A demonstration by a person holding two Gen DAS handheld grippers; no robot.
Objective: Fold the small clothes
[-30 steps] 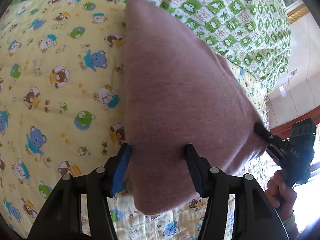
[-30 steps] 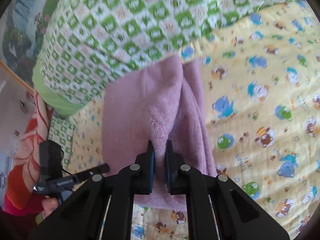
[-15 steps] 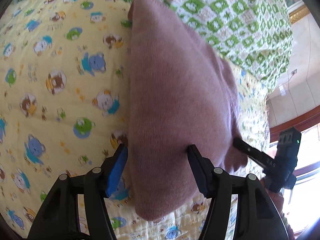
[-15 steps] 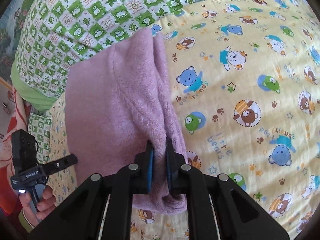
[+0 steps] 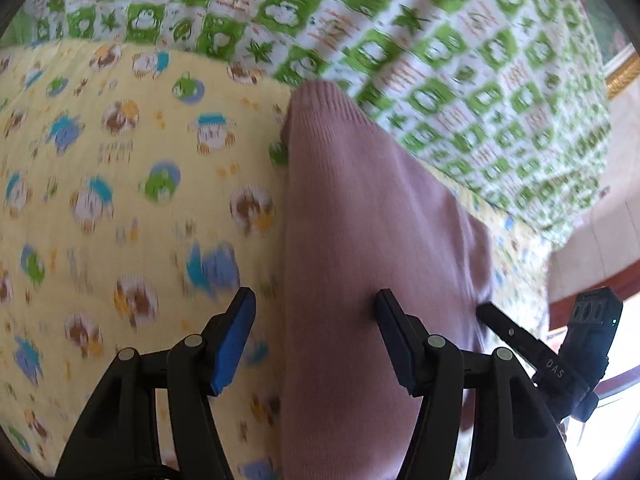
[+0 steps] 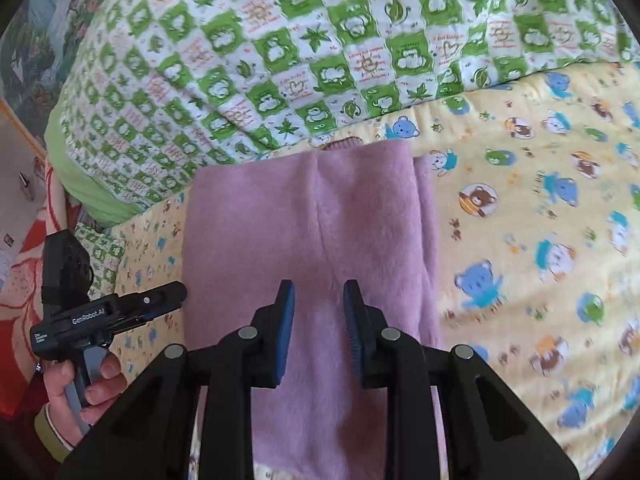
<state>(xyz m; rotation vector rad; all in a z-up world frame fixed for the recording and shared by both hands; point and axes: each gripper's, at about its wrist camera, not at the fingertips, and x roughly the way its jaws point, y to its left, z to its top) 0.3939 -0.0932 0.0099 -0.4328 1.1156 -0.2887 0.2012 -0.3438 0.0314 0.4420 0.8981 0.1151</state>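
A small pink knitted garment (image 5: 360,220) lies folded lengthwise on the yellow bear-print sheet (image 5: 120,200). In the right wrist view the garment (image 6: 312,220) lies flat, a long strip running away from me. My left gripper (image 5: 316,304) is open, its jaws wide apart over the garment's near left edge, holding nothing. My right gripper (image 6: 319,300) is open just above the near end of the garment, with nothing between its pads. Each gripper shows in the other's view: the right gripper (image 5: 536,344) at the garment's right side, the left gripper (image 6: 116,308) to its left.
A green-and-white checked quilt (image 6: 320,40) is bunched along the far side of the bed, touching the garment's far end. A red patterned blanket (image 6: 24,272) and floor lie beyond the bed edge on the left of the right wrist view.
My right gripper has opened and let go of the garment's edge, and the garment now lies flat. My left gripper stays open and has shifted slightly left of it.
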